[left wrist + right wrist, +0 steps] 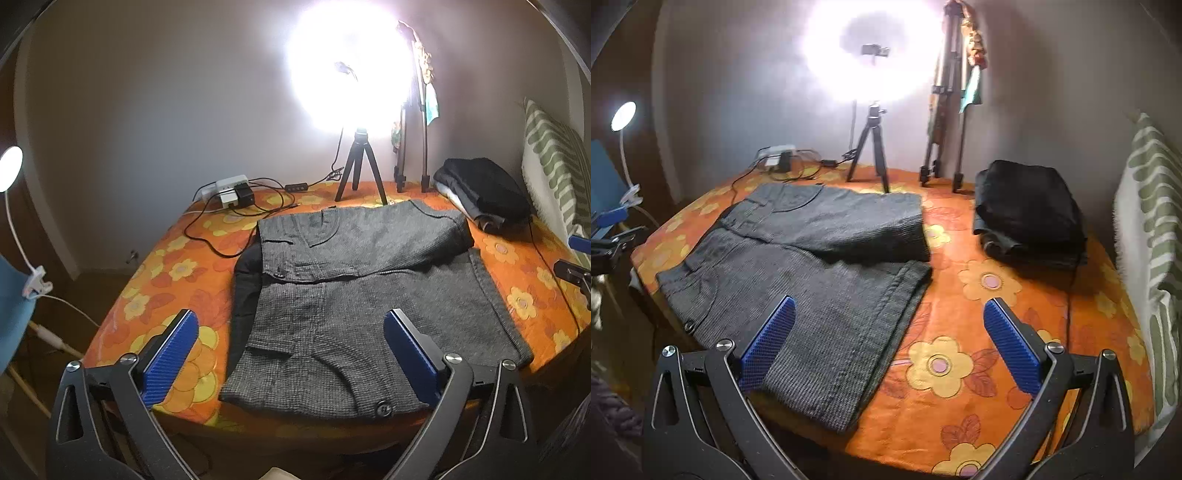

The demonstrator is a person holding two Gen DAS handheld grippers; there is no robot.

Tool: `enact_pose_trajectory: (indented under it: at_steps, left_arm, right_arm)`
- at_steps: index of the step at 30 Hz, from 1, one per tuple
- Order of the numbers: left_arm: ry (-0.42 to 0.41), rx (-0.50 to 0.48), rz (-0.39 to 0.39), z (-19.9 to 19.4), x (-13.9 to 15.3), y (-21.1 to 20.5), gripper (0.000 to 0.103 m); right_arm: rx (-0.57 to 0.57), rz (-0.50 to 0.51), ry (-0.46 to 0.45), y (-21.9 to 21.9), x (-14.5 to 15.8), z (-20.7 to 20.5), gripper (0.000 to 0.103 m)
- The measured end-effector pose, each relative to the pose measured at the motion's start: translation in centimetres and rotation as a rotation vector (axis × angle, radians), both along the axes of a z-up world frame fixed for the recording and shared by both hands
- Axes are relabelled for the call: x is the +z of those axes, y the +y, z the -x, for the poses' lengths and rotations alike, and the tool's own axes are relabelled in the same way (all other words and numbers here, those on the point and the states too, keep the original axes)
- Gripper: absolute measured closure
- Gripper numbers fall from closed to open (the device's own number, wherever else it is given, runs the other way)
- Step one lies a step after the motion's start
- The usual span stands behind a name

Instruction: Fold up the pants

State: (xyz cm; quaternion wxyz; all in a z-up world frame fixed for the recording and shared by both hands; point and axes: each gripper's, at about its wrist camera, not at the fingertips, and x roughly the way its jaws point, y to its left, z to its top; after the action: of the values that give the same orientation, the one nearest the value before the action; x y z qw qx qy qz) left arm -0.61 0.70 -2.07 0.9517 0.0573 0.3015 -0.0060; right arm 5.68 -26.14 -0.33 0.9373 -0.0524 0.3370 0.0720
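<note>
Grey woven short pants (pixel 354 295) lie spread flat on the orange flowered table (pixel 162 273), waist to the left, both legs pointing right; they also show in the right wrist view (pixel 812 266). My left gripper (pixel 291 325) is open, its blue pads held above the waist end near the front edge. My right gripper (pixel 890 312) is open, held above the near leg's hem (pixel 905 288) and the bare cloth beside it. Neither gripper touches the pants.
A stack of folded dark clothes (pixel 1030 210) sits at the back right. A ring light on a tripod (pixel 871 144), a second tripod (pixel 942 147), a power strip with cables (pixel 232 190) stand along the back. A striped cushion (pixel 1148 258) lies right. A clip lamp (pixel 11 166) is left.
</note>
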Motion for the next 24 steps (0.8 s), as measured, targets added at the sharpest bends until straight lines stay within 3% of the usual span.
enact_pose_trajectory:
  at_steps: [11,17,24]
  left_arm:
    - [0.101,-0.081,-0.04,0.5,-2.9,1.6,0.025]
    - [0.211,-0.133,-0.083,1.4,-5.5,2.3,0.035]
    - [0.306,-0.102,-0.011,0.3,-7.9,4.8,0.042]
  right_arm:
    - [0.203,0.012,0.075,2.9,-2.2,1.2,0.014]
    - [0.347,0.033,0.168,5.5,-4.8,2.3,0.026]
    - [0.454,0.151,0.229,8.2,-8.1,3.5,0.032]
